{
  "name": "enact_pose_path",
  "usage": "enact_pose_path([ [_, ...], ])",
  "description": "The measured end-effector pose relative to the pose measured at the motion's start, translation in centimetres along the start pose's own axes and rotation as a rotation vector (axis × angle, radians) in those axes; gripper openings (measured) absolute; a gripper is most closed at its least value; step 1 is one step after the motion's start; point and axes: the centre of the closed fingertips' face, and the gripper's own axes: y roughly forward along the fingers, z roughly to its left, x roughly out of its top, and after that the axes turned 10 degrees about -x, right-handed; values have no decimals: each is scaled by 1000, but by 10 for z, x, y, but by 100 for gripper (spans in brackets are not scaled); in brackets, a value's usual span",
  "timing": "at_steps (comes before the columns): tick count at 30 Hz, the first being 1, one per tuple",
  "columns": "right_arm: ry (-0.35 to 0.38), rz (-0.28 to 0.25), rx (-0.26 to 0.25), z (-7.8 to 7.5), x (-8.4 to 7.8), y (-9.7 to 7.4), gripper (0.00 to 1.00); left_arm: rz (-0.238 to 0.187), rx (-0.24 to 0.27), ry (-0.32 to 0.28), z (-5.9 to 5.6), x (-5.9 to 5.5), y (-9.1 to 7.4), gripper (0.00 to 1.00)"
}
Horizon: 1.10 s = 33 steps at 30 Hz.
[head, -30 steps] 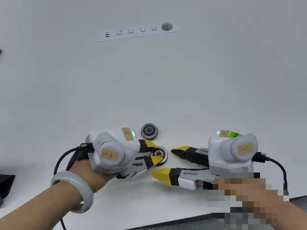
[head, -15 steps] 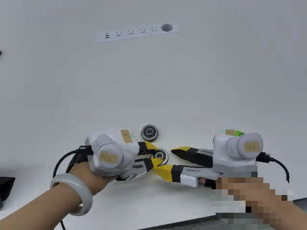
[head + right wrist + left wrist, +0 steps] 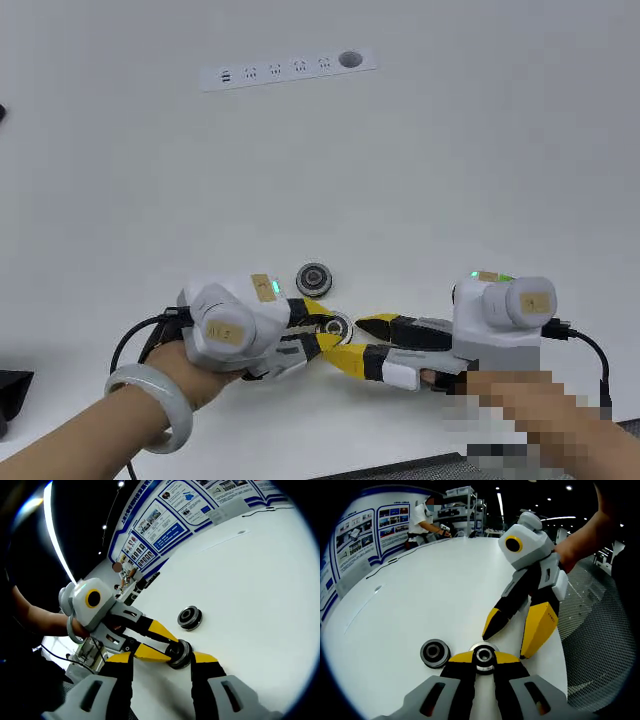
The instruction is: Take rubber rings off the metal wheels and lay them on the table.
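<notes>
Left gripper [image 3: 322,324] pinches the stiff wheel [image 3: 484,656] low centre, right gripper [image 3: 348,336] gapes just beside it; the rubber ring [image 3: 188,651] looks soft, so grab its rim.

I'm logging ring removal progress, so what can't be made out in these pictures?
- Head view: the left gripper's jaws cover most of the held wheel, so any rubber on it cannot be judged.
- Right gripper view: whether the right gripper touches that wheel is unclear, because the jaws overlap it.
- Head view: a dark object is cut off by the left edge.
</notes>
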Motion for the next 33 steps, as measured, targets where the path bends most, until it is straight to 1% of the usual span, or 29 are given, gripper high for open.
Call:
enact_pose_path([
  [5,44,-28,-10,-6,8,1,47,-6,3,-4,-1,0,1,13],
  [10,61,-17,-19,-10,7,5,44,-6,5,-1,-1,0,1,13],
  [12,71,-14,-13,-10,7,6,43,-7,5,-2,-1,0,1,13],
  [19,144,-4,0,-10,6,10,42,-11,7,4,-1,-1,1,13],
  [26,159,19,10,-8,1,14,43,-15,7,1,0,-1,1,13],
  [33,161,20,21,-7,2,13,42,-18,7,-3,0,-1,1,13],
])
